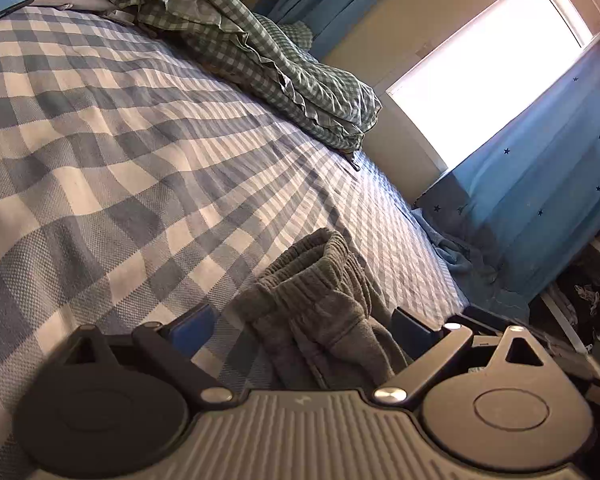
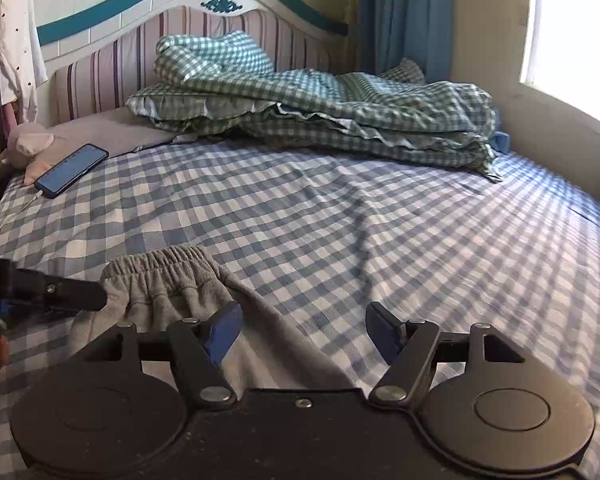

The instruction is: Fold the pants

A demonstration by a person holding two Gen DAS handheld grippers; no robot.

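Grey pants [image 2: 168, 284] with an elastic waistband lie bunched on the blue checked bedsheet [image 2: 340, 220] near the bed's front edge. In the left wrist view the pants [image 1: 320, 304] sit between the wide-apart fingers of my left gripper [image 1: 300, 324], which is open. In the right wrist view my right gripper [image 2: 304, 328] is open, with its left finger over the pants' cloth. The left gripper [image 2: 76, 296] shows at the left of the right wrist view, its tip at the waistband.
A green checked duvet [image 2: 340, 108] is heaped at the head of the bed. A phone [image 2: 72, 170] and a pink plush toy [image 2: 28, 144] lie at the far left. A window [image 1: 484, 68] and blue curtains [image 1: 540, 200] are to the right.
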